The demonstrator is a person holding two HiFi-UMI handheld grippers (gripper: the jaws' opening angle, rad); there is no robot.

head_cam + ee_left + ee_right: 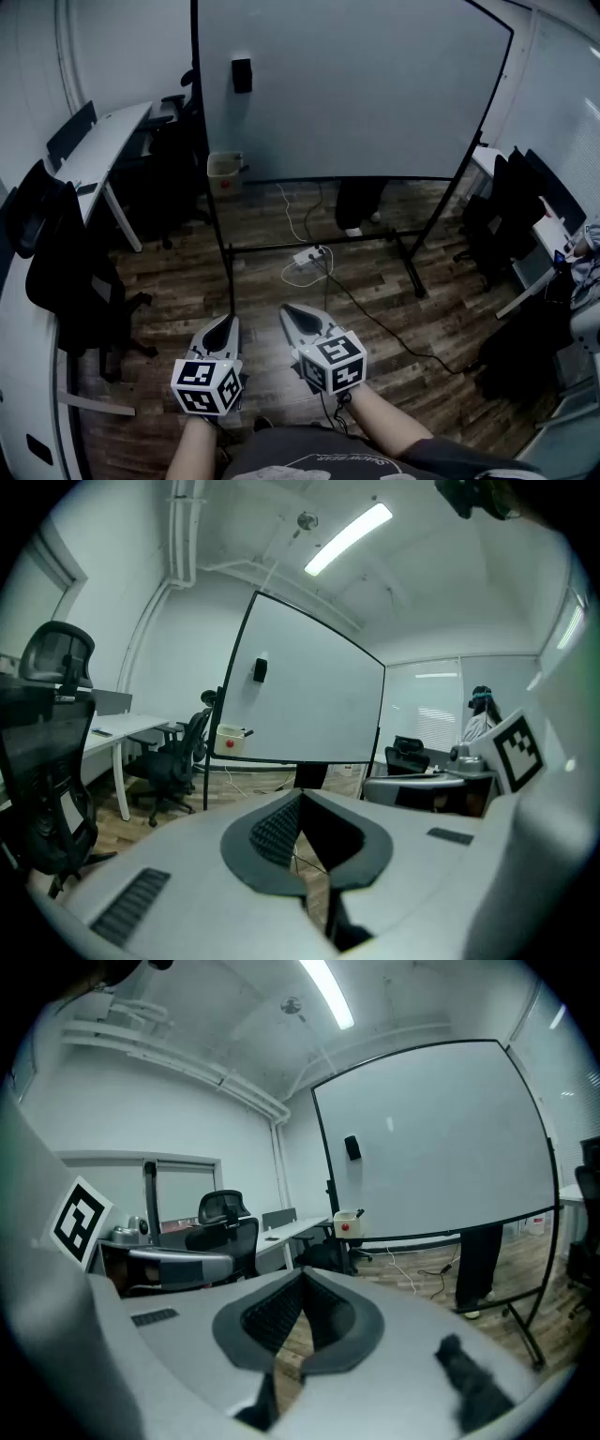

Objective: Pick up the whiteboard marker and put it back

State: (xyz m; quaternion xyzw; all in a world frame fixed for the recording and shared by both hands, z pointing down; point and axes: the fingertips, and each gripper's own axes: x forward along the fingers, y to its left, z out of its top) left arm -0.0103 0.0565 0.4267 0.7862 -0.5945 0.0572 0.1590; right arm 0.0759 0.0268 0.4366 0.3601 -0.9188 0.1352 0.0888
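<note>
A large whiteboard (347, 84) on a black wheeled stand fills the far middle of the head view, with a black eraser (242, 75) stuck near its upper left. A small beige box (224, 170) with a red dot hangs at its lower left corner. A dark stick (359, 1213) pokes from that box; I cannot tell if it is the marker. Low in the head view, far from the board, my left gripper (228, 322) and right gripper (289, 311) are both shut and hold nothing. Both gripper views face the whiteboard (309, 705) (441, 1138).
A person's legs (360, 202) stand behind the board. A power strip (308, 255) and cables lie on the wood floor in front of the stand's base. A white desk (98, 145) and black chairs (70, 272) line the left; more chairs (511, 211) stand right.
</note>
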